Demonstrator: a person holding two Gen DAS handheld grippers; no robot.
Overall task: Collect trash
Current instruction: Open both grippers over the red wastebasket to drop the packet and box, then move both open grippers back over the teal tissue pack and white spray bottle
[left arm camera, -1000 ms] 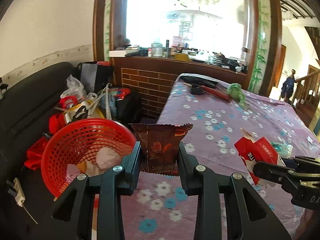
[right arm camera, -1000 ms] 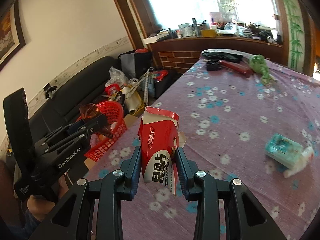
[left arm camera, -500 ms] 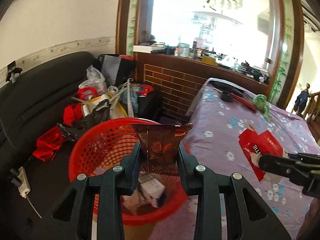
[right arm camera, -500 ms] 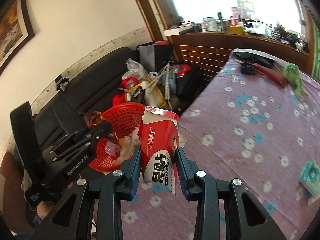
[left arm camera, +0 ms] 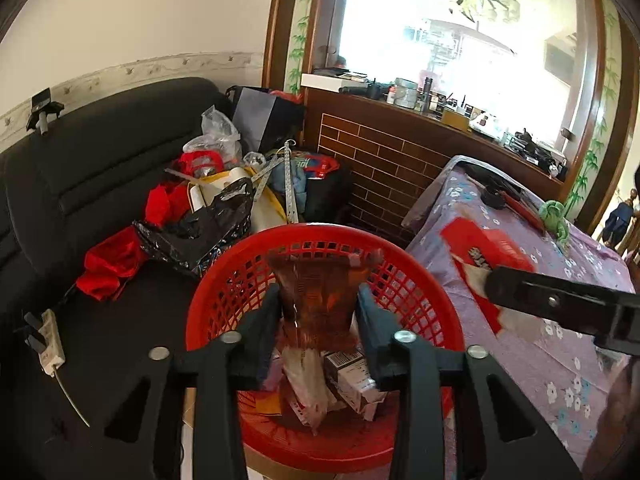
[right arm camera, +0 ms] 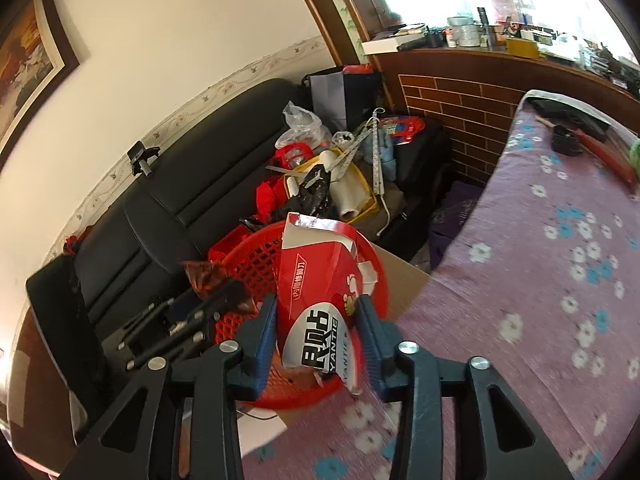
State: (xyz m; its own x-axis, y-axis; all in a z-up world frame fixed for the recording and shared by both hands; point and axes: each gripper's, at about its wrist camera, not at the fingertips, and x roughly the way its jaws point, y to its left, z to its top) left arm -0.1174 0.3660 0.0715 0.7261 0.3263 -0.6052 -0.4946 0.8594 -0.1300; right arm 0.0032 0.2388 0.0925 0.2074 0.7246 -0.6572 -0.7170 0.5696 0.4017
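I see a red plastic basket (left arm camera: 420, 280) with lots of little holes. The brown snack wrapper (left arm camera: 316, 300) looks shiny and crinkly. The red carton (right arm camera: 320, 300) is smooth, glossy paper with torn edges. The purple flowery tablecloth (right arm camera: 560, 280) is soft cloth. The black sofa (left arm camera: 100, 168) looks like smooth leather.

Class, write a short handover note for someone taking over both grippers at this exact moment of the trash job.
Left gripper: shut on the brown wrapper, held over the red basket.
Right gripper: shut on the torn red packet, above the basket's near rim, by the table edge.
Done: some trash, including a small box, already lies in the basket.
Left: release the wrapper, then the packet, into the basket; then check the table for more trash.
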